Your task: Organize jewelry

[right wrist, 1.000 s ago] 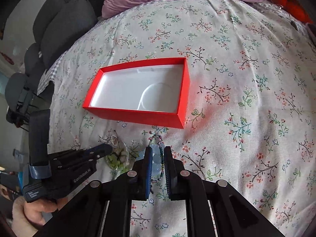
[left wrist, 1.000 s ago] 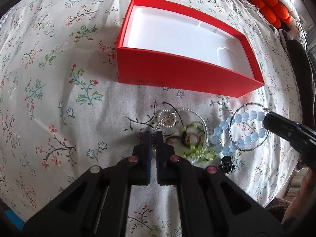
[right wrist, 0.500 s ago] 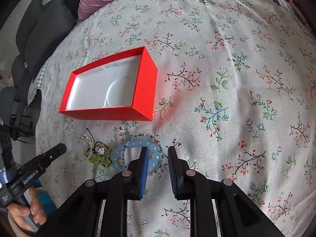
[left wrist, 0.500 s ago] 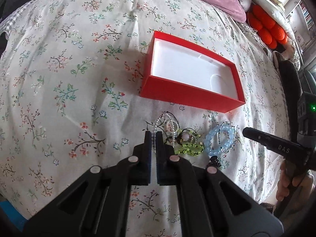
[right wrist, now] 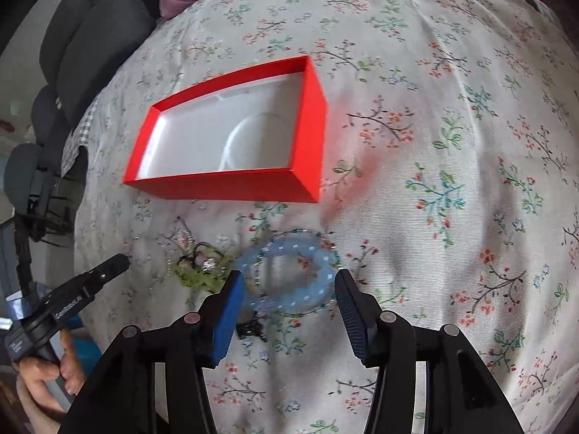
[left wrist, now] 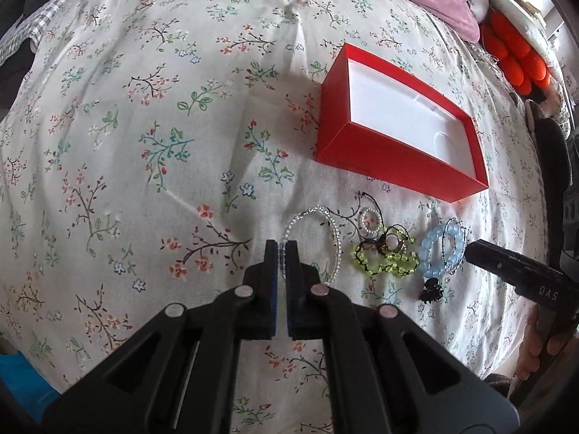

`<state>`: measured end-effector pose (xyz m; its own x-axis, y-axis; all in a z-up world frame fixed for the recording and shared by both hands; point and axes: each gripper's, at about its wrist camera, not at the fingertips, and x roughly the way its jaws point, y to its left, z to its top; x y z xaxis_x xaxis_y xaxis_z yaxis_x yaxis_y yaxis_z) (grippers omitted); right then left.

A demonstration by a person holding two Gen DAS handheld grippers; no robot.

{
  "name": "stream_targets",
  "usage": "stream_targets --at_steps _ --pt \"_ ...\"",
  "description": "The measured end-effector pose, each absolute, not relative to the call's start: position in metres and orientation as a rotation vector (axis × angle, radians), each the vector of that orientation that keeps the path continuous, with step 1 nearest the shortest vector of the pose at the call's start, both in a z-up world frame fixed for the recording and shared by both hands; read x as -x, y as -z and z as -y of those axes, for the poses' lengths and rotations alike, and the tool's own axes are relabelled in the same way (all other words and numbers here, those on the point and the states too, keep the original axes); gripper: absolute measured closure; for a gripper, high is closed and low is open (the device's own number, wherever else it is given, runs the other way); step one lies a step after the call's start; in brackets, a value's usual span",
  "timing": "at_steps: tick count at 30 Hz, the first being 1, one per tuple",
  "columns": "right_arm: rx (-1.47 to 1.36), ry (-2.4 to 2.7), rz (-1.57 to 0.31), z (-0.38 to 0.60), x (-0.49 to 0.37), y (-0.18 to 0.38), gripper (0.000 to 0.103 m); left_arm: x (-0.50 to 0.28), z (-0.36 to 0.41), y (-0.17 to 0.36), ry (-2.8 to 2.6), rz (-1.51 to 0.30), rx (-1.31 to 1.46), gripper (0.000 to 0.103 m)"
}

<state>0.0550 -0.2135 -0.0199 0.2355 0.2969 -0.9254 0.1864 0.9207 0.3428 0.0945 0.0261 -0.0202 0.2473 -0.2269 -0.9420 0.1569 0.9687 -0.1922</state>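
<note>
Nothing has yet been placed in the red box (left wrist: 398,166), whose white inside is bare; all the jewelry is still spread on the bed (left wrist: 144,144) just in front of it. The left gripper (left wrist: 282,253) is clenched on the clear beaded bracelet (left wrist: 334,238). The right gripper (right wrist: 287,282) is seen with jaws opening, unpressed, either side of the blue bead bracelet (right wrist: 318,264).

Count on the bedspread (left wrist: 152,115): one red box (left wrist: 365,152), open-topped; one clear bead bracelet (left wrist: 334,238); one pale blue bead bracelet (left wrist: 429,253); one green bead bracelet (left wrist: 380,266); one small beaded ring (left wrist: 370,220); one black clip (left wrist: 430,293); two grippers, left gripper (left wrist: 281,249) and right gripper (right wrist: 287,289); further pieces tangled among the green beads, number cannot be told.
</note>
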Motion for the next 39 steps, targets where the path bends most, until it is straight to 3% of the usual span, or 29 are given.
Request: stream_targets --at_steps 2,11,23,39 --pt "-0.393 -0.116 -1.340 0.199 -0.057 0.018 0.056 -0.095 -0.025 0.020 0.263 -1.296 0.061 0.099" --pt "-0.293 -0.125 -1.416 0.170 -0.065 0.046 0.091 -0.094 -0.022 0.026 0.263 -1.313 0.051 0.099" --pt "-0.315 -0.143 -1.315 0.184 -0.055 0.011 0.095 -0.090 -0.023 0.000 0.296 -1.249 0.084 0.099" --pt "-0.449 -0.159 -1.123 0.201 -0.074 -0.044 0.095 -0.099 0.015 -0.058 0.448 -1.032 0.229 0.099"
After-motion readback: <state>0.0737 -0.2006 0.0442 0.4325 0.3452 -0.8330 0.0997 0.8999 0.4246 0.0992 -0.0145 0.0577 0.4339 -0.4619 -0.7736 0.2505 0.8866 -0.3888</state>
